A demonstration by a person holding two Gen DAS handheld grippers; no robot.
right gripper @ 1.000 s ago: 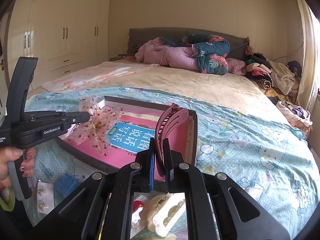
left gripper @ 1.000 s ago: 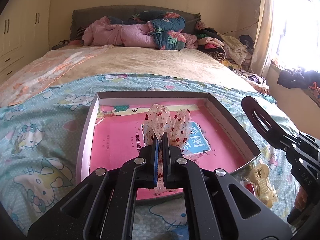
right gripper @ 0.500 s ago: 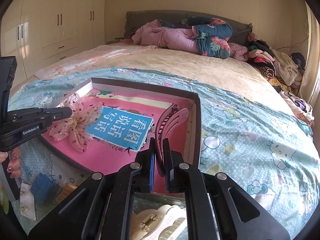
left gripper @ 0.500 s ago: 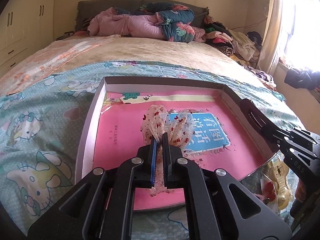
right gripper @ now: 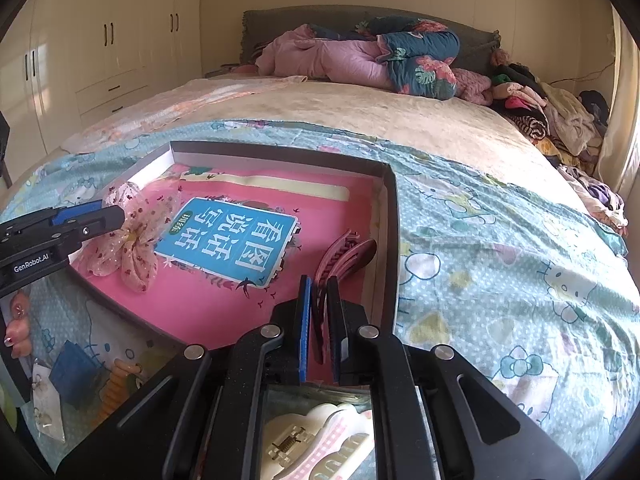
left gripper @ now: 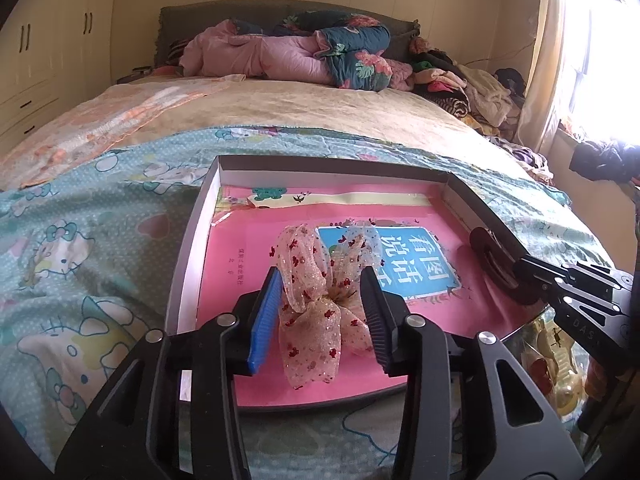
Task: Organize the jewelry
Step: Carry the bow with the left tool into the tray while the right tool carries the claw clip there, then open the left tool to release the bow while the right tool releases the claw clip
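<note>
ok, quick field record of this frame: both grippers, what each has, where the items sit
left gripper: open, jaws have just been opening; pads clear of the bow
bow: sheer, red-dotted, lying in the box between the left jaws
right gripper: shut on pink hair claw
hair claw position: inside the box, by its right wall
box: shallow, on the bed, pink booklet lining it
</note>
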